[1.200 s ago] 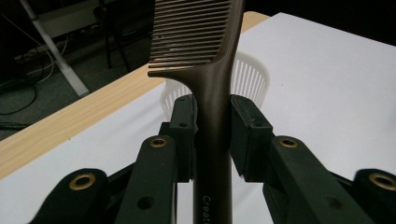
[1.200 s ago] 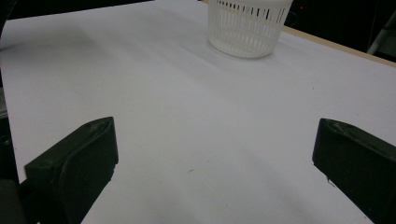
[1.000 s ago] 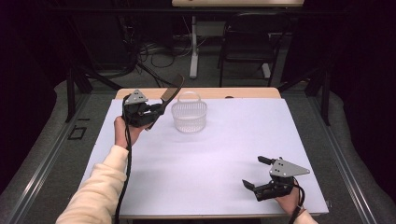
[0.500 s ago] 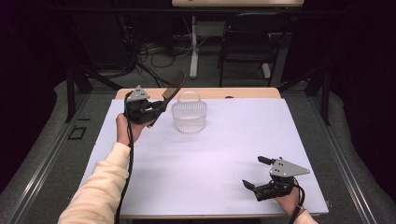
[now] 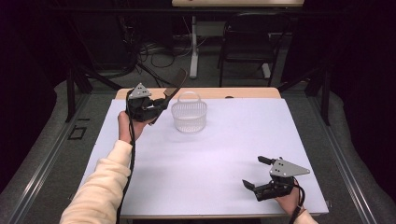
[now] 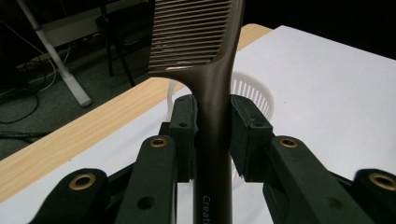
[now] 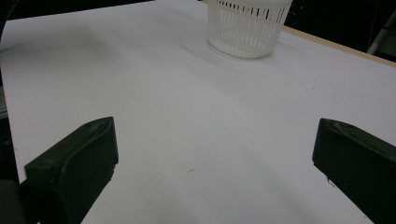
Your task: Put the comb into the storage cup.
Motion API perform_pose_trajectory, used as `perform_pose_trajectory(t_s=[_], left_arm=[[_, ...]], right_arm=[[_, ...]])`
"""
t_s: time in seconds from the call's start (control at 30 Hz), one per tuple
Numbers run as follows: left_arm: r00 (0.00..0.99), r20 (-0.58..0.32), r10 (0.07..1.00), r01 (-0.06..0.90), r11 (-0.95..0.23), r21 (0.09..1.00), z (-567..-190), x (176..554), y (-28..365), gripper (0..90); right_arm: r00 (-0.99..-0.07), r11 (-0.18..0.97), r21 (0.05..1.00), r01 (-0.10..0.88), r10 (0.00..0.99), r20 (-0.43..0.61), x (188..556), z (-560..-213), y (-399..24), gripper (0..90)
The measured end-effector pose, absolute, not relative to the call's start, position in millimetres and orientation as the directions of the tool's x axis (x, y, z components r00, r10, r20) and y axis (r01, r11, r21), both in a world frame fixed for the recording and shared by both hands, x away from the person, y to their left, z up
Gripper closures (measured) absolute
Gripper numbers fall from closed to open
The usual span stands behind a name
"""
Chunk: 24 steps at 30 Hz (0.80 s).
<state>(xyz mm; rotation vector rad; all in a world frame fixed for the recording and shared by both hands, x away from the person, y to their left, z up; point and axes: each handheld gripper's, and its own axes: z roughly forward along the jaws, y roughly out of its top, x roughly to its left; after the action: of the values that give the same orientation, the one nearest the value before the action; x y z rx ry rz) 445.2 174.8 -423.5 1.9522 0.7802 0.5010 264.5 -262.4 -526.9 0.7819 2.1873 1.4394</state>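
Two grippers are in frame at a white-covered table. The left gripper is raised at the far left of the table, just beside a white slotted basket, with its jaws closed tight on the handle of a dark brown comb. In the left gripper view the pads press both sides of the handle, and the toothed end stands up and away from the jaws, over the basket's rim.

Compared with the high view a second ago, little has changed. The left hand has shifted only slightly; the comb sits at much the same slant, its teeth pointing toward the far side of the basket. The grip on the handle is unchanged. The comb remains in the air, not in the basket and not touching it as far as can be seen.

The right gripper rests low at the near right corner, well apart from the basket, its jaws spread wide with nothing between them; the right gripper view shows bare table between the pads.

Assessment: the comb is secured and carried to the basket but not yet deposited. The pause suggests alignment before lowering. Remaining work is to bring the comb over the opening and release it.
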Motion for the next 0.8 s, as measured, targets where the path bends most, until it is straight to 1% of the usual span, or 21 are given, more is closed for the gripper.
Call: perform_pose_trajectory(t_s=[0.8], left_arm=[[0.709, 0.027, 0.704, 0.305, -0.342, 0.889, -418.9, 451.9, 169.5, 72.2]], right_arm=[[-0.760, 0.312, 0.921, 0.231, 0.649, -0.029, 264.5, -526.8, -262.6, 0.0]])
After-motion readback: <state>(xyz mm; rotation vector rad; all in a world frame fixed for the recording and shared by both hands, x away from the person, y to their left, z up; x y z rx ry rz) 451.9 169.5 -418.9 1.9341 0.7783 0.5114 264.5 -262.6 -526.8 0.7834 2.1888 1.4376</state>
